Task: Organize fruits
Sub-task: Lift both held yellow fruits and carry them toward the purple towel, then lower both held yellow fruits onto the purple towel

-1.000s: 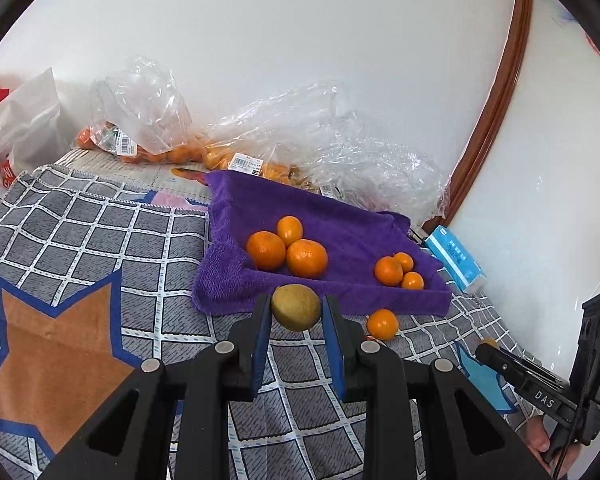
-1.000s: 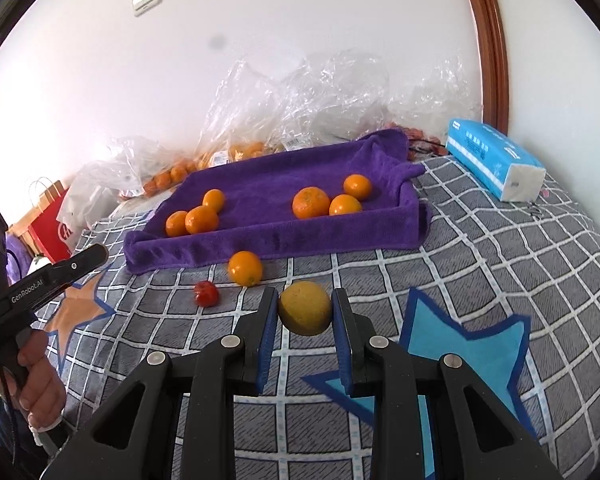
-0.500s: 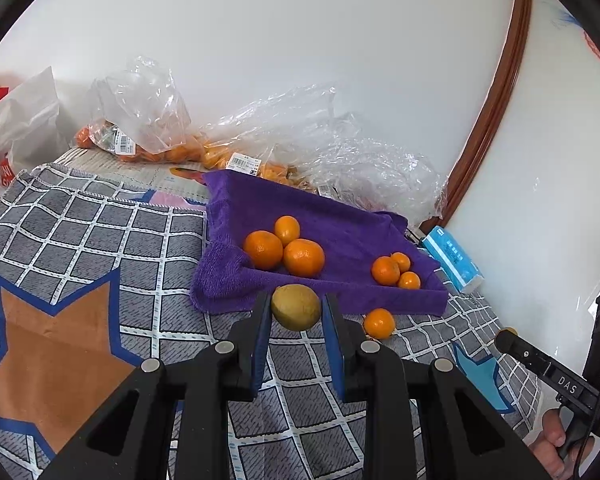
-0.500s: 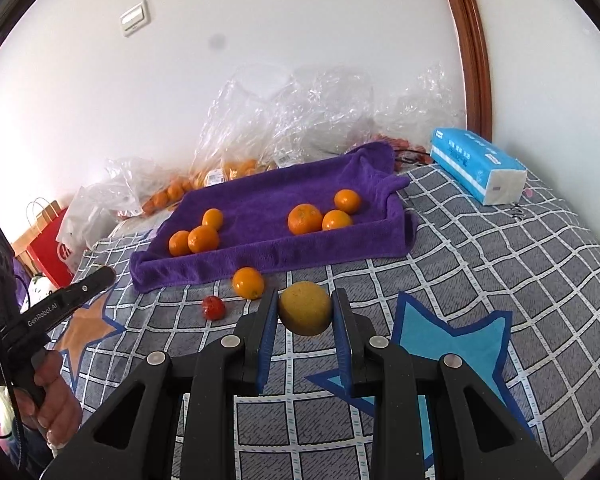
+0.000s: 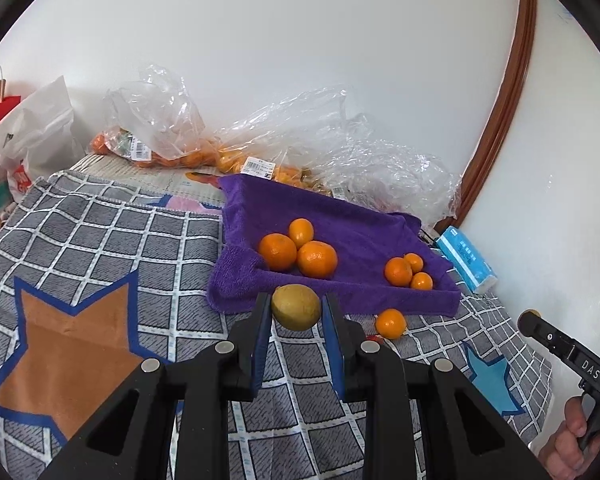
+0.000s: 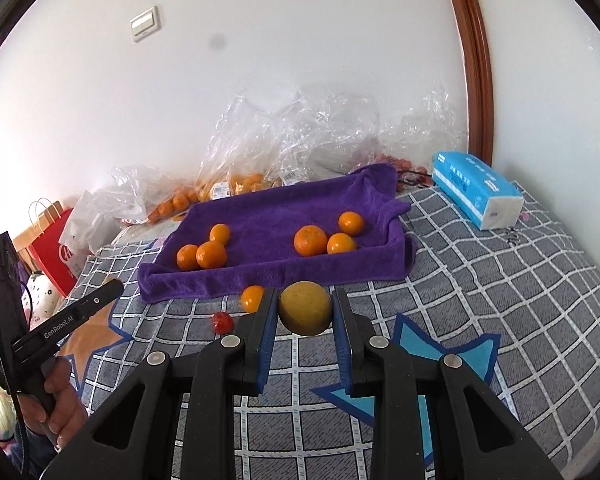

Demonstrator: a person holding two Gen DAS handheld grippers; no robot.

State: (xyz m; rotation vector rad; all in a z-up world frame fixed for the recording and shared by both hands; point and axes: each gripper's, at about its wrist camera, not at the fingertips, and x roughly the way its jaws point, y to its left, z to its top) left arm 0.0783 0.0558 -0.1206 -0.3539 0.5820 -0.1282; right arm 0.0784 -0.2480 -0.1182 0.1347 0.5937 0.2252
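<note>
Over on the left side, the left gripper [image 5: 296, 312] has its blue-padded jaws pinching a dull greenish-yellow round fruit [image 5: 296, 307] across its widest part, held up above the grey checked bedspread [image 5: 100, 248] just short of the purple towel-lined tray [image 5: 340, 292]. Further right, the right gripper [image 6: 305, 316] is doing the same with a yellow-orange round fruit [image 6: 305, 307], jaws pressed to either flank and the fruit clear of the cloth.

Both fruits look firm and fairly weighty for their size, with a smooth, curved rind that could roll out of flat pads, so a grip at the equator, as now, seems the safe one; squeezing harder would likely bruise them.

Inside the tray sit two clusters of small orange mandarins [image 5: 300, 248]. One loose mandarin [image 6: 252, 298] and a small red fruit [image 6: 222, 322] lie on the bedspread just in front of the tray; being little and soft-skinned, I'd guess they want a gentle pinch from the sides.
</note>
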